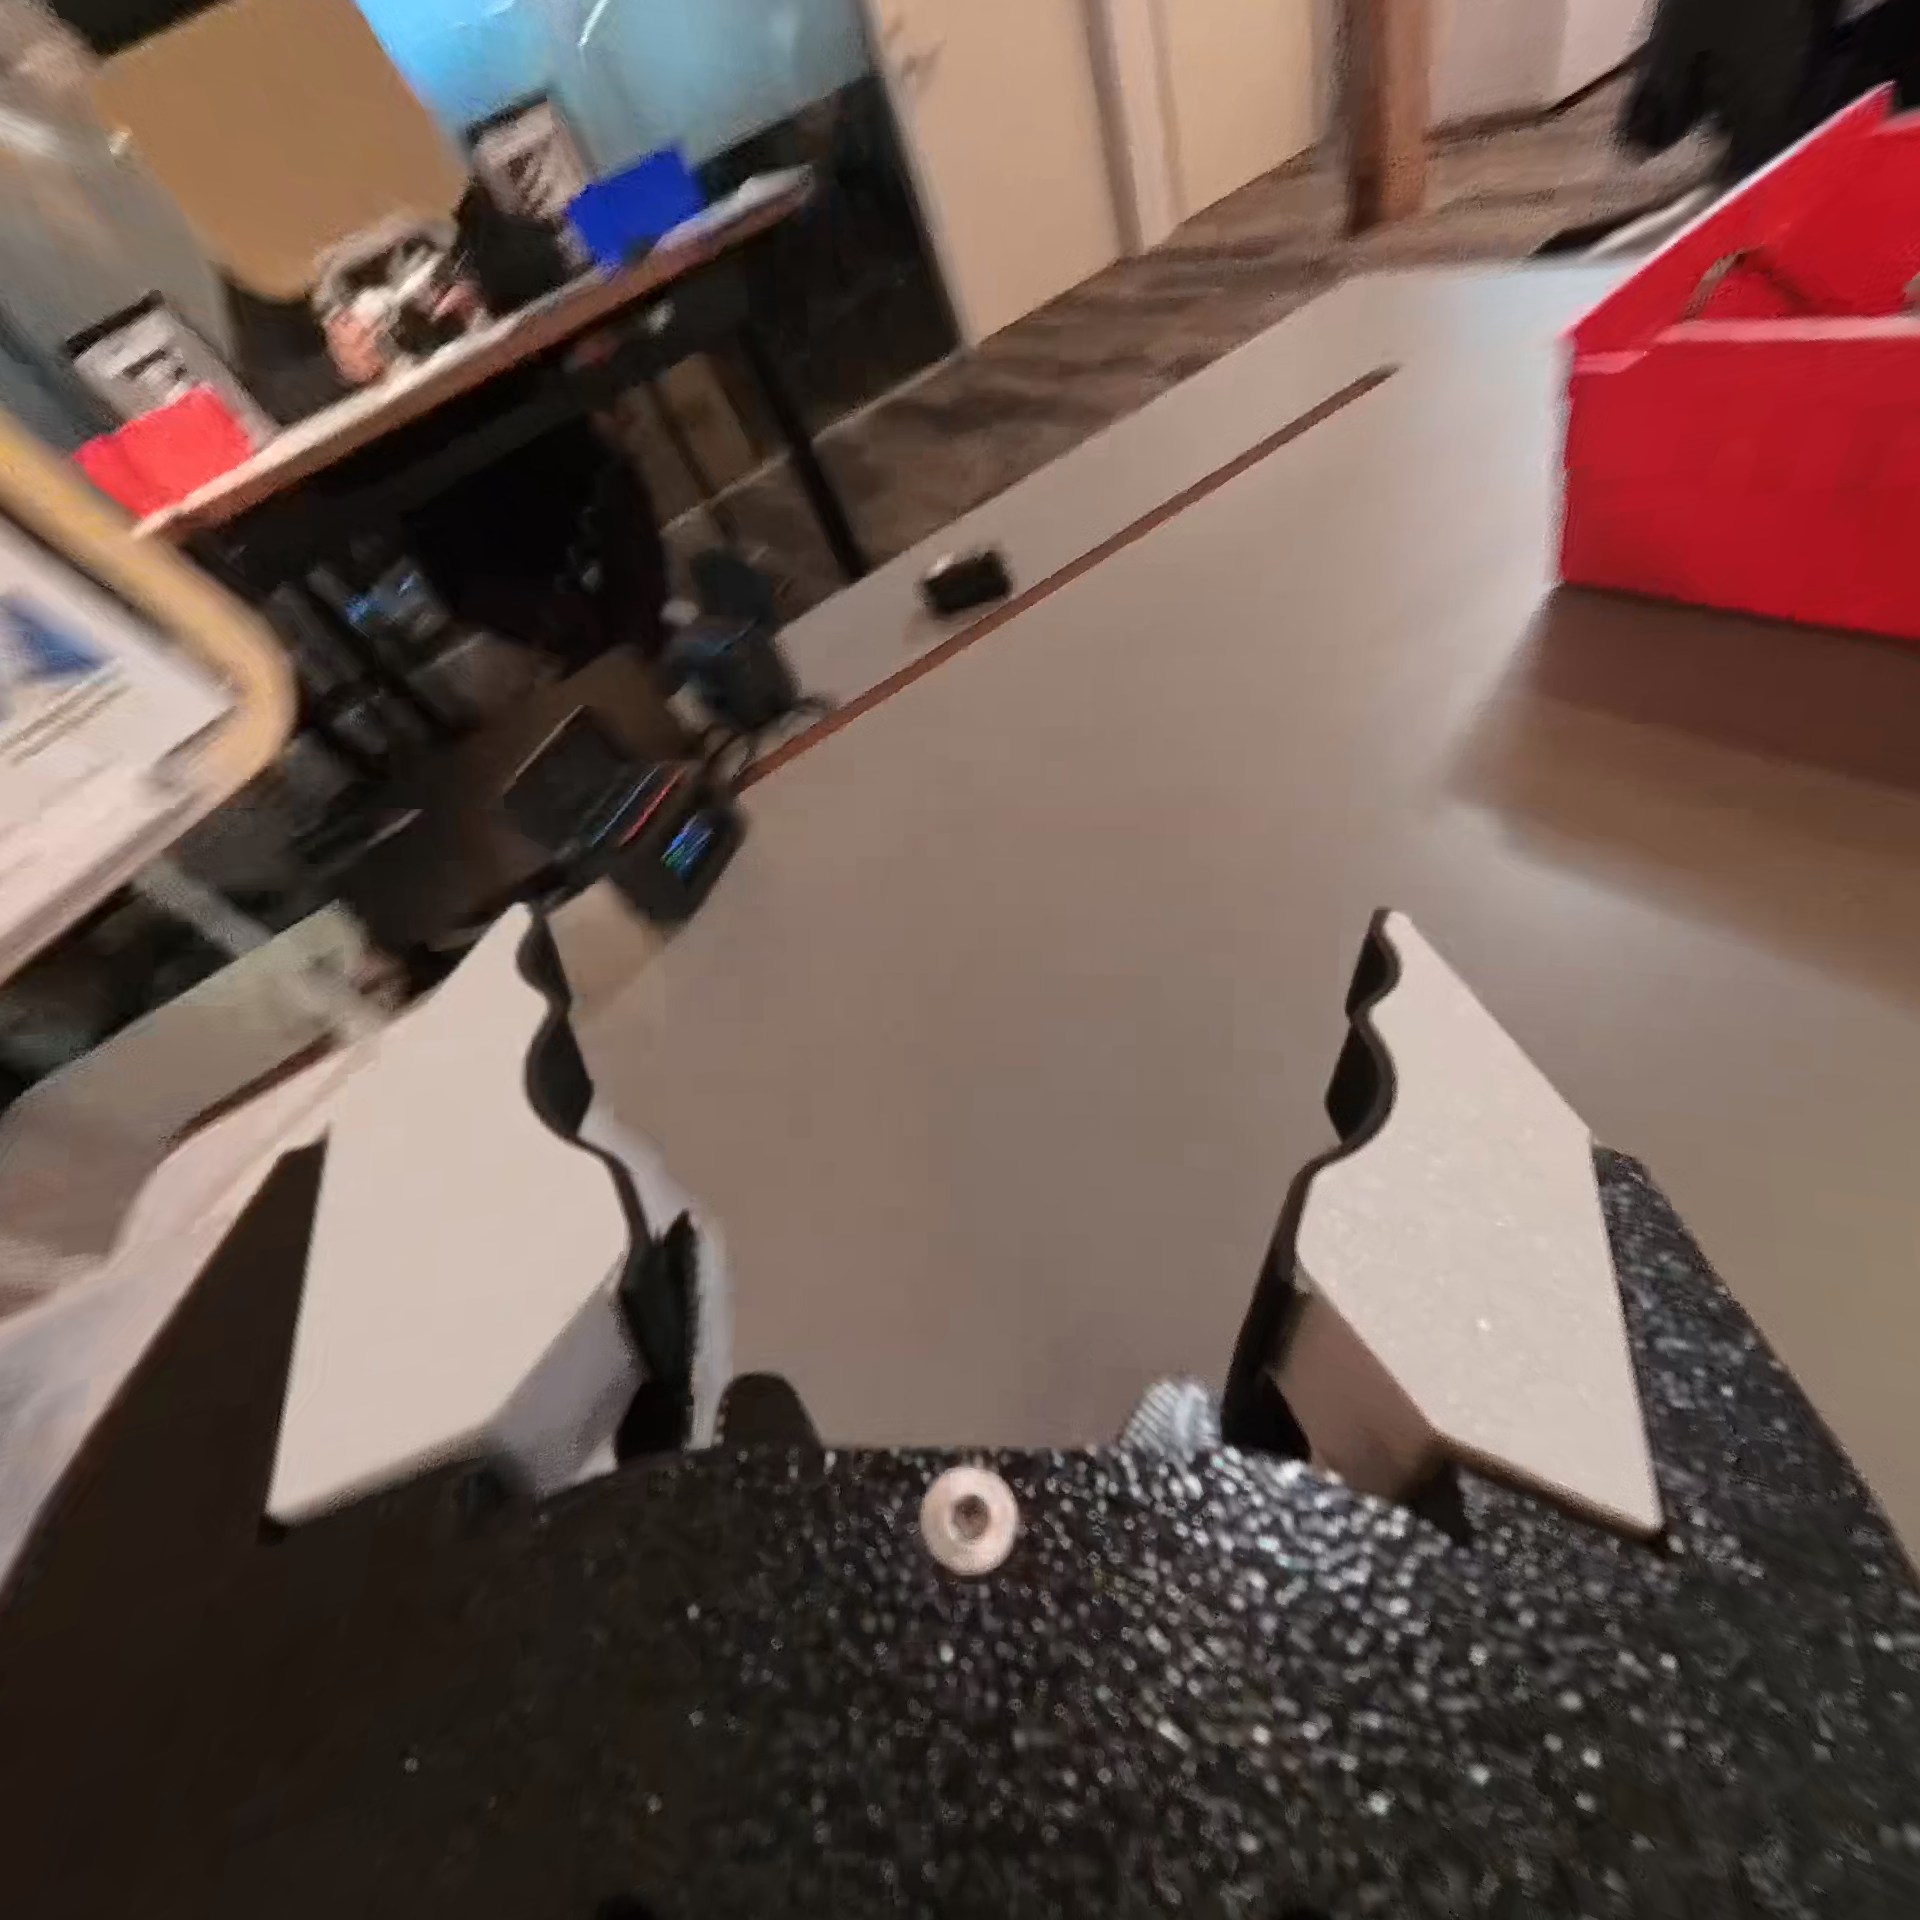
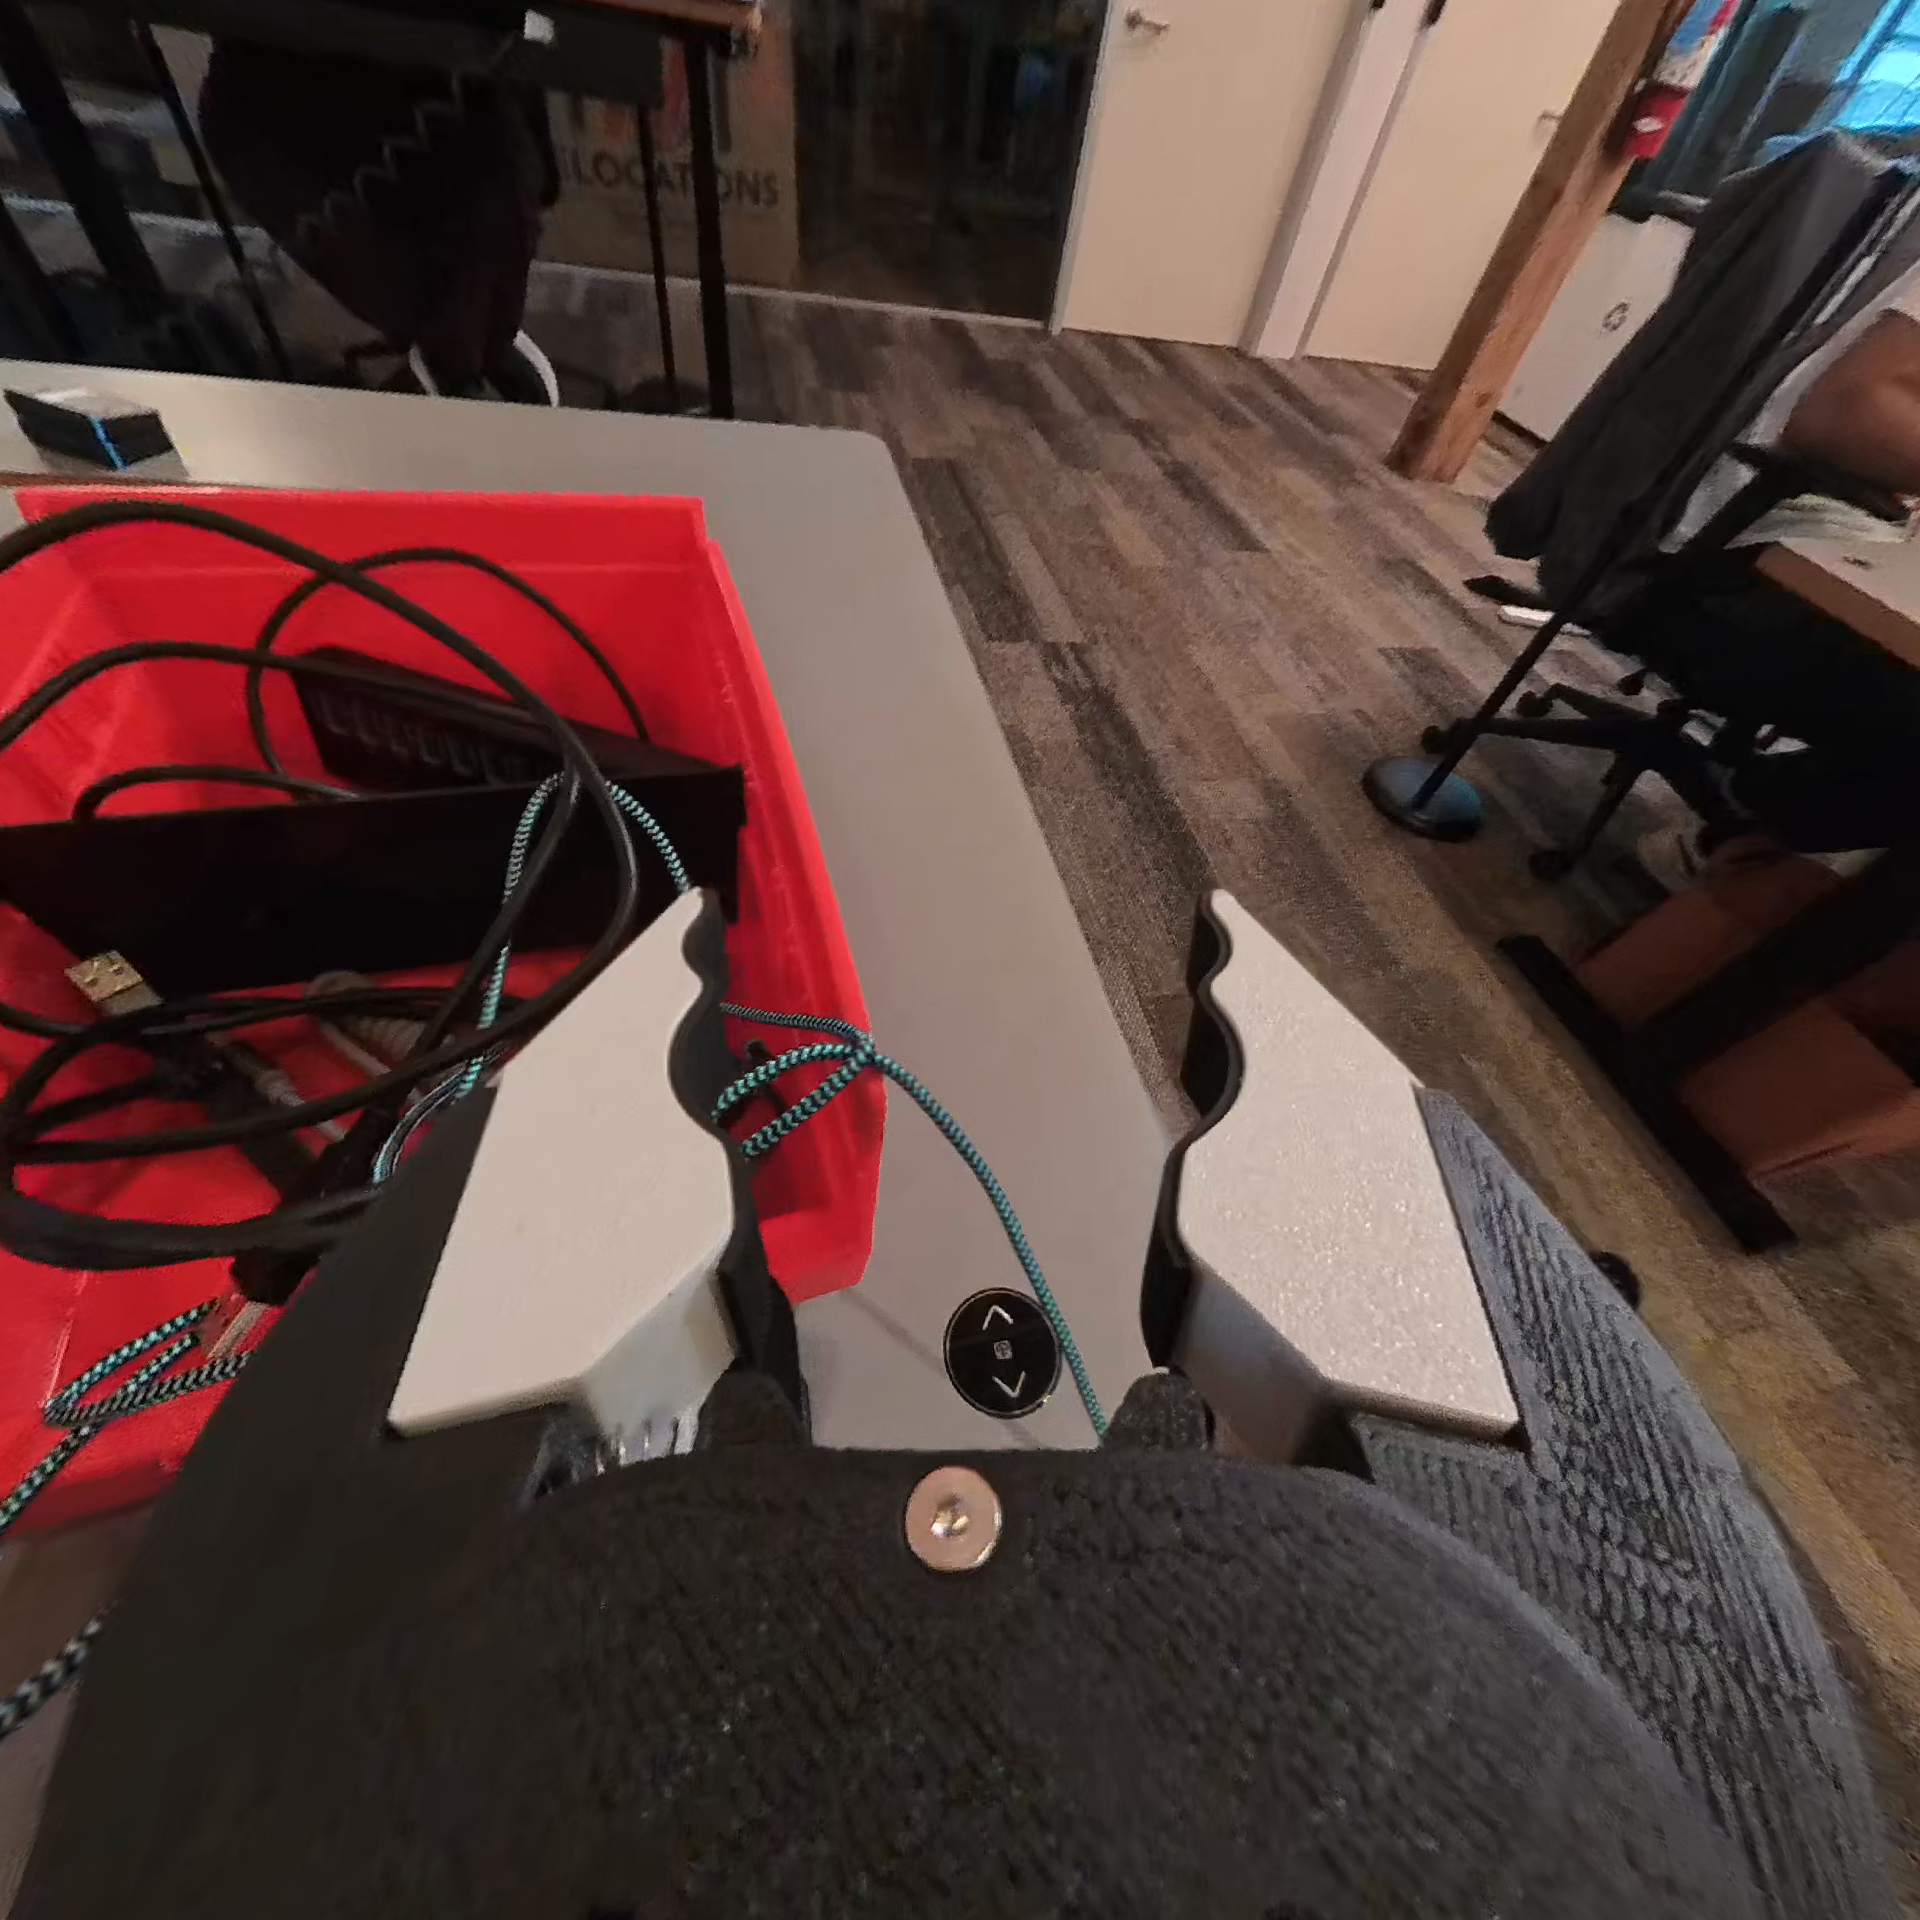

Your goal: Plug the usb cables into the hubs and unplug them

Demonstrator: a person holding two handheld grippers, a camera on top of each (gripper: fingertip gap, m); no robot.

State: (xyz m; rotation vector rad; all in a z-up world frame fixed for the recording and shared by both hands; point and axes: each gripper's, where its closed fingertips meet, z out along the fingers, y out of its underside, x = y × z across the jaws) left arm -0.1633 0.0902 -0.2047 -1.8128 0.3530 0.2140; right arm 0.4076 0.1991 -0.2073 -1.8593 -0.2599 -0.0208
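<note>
In the right wrist view a red bin (image 2: 665,540) on the grey table holds two black USB hubs (image 2: 364,873), tangled black cables (image 2: 582,831) and a teal-and-black braided cable (image 2: 935,1132) that hangs over the bin's right wall onto the table. A silver USB plug (image 2: 104,982) lies in the bin. My right gripper (image 2: 956,914) is open and empty, above the bin's right edge. My left gripper (image 1: 956,925) is open and empty over bare table, with the red bin (image 1: 1745,457) far to its right. The left view is blurred.
A round black control button (image 2: 1001,1351) sits in the table (image 2: 914,727) by the right gripper. A small black box (image 2: 88,426) lies at the table's far side; it shows in the left view (image 1: 966,582) too. The table edge drops to wood floor on the right. A seated person (image 2: 1849,416) is far right. To reach the silver USB plug (image 2: 104,982) in a straight line is about 20 cm for my right fingers, about 30 cm for my left.
</note>
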